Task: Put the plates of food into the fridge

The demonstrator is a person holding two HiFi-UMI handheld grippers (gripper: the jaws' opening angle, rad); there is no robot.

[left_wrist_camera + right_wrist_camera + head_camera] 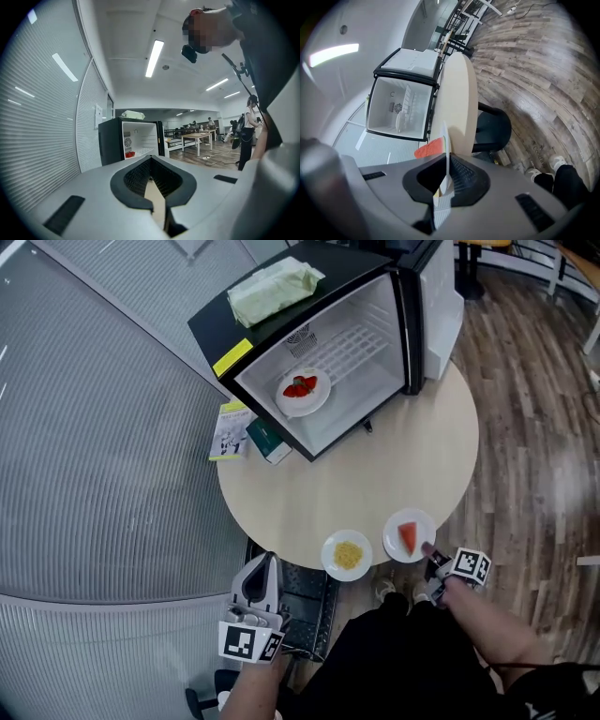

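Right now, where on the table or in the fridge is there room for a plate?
Free: the tabletop between the fridge and the two front plates; inside the fridge, beside the red-food plate. Crowded: the front edge, yellow-food plate beside watermelon plate.

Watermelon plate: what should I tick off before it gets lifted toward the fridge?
1. Right gripper jaws shut on the watermelon plate rim: ok.
2. Hold firm enough for a lift: cannot tell.
3. Fridge door open: ok.
4. Free shelf beside the red-food plate: ok.
5. Yellow-food plate apart from the held plate: ok, narrowly.
6. Left gripper off the table, out of the path: ok.
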